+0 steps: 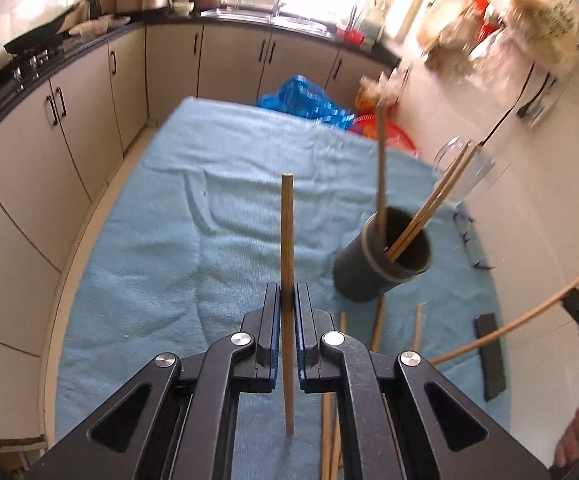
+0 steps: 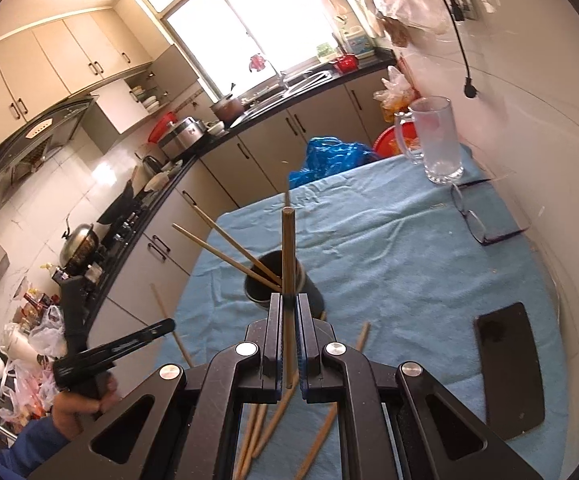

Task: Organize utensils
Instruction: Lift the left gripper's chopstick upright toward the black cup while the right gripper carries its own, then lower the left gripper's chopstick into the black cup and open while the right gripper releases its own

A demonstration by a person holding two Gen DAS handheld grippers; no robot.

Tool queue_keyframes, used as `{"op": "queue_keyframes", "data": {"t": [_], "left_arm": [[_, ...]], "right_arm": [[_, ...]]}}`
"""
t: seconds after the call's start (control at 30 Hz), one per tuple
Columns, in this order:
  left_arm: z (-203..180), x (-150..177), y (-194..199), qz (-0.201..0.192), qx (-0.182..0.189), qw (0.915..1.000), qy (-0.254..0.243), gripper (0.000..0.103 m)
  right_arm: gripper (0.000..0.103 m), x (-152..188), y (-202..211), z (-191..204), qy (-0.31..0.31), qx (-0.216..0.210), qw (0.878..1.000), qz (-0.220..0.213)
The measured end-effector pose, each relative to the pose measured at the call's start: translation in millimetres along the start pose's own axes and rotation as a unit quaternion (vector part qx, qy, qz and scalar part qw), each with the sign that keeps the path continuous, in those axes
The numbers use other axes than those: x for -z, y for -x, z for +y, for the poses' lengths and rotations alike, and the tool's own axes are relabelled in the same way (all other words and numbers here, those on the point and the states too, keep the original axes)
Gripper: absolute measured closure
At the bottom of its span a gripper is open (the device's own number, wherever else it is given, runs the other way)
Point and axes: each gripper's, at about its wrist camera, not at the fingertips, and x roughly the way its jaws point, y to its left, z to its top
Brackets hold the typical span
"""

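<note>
Left claw [image 1: 288, 300] clamped on one chopstick [image 1: 287, 240], held upright above blue towel [image 1: 149, 280] on desk; right claw [image 2: 288, 308] gripping another chopstick [image 2: 288, 256]. Dark holder cup [image 1: 385, 264] at 2 o'clock of left claw, three chopsticks inside. Loose chopsticks [image 2: 277, 420] lie on towel below claws

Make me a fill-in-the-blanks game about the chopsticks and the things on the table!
1. Each gripper, left gripper and right gripper, is shut on one ____.
2. The dark holder stands on a cloth whose colour is ____.
3. The glass mug has ____ chopsticks in it.
4. The glasses lie between the mug and the black ____.

Missing words: chopstick; blue; no; phone
</note>
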Motion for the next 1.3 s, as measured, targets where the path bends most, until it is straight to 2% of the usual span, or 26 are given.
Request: {"op": "queue_keyframes", "data": {"t": [0.13, 0.43, 0.83, 1.03, 1.3], "left_arm": [[-1, -4, 30, -0.029, 0.003, 0.9996, -0.003, 0.097], [-11, -32, 60, -0.071, 0.009, 0.9972, -0.02, 0.097], [-47, -74, 97, -0.112, 0.052, 0.9911, -0.051, 0.097], [-70, -91, 98, -0.122, 0.066, 0.9883, -0.063, 0.097], [-89, -104, 66, -0.105, 0.066, 0.99, -0.068, 0.097]], "right_arm": [[0.097, -4, -1, 5, 0.003, -0.009, 1.0, -0.006], [0.097, -14, 4, 9, 0.003, -0.02, 0.999, -0.026], [0.097, -50, 15, 1, -0.016, -0.028, 0.998, -0.057], [0.097, -71, 18, 0, -0.021, -0.03, 0.996, -0.075], [0.097, -93, -4, 0, -0.029, -0.025, 0.996, -0.077]]}}
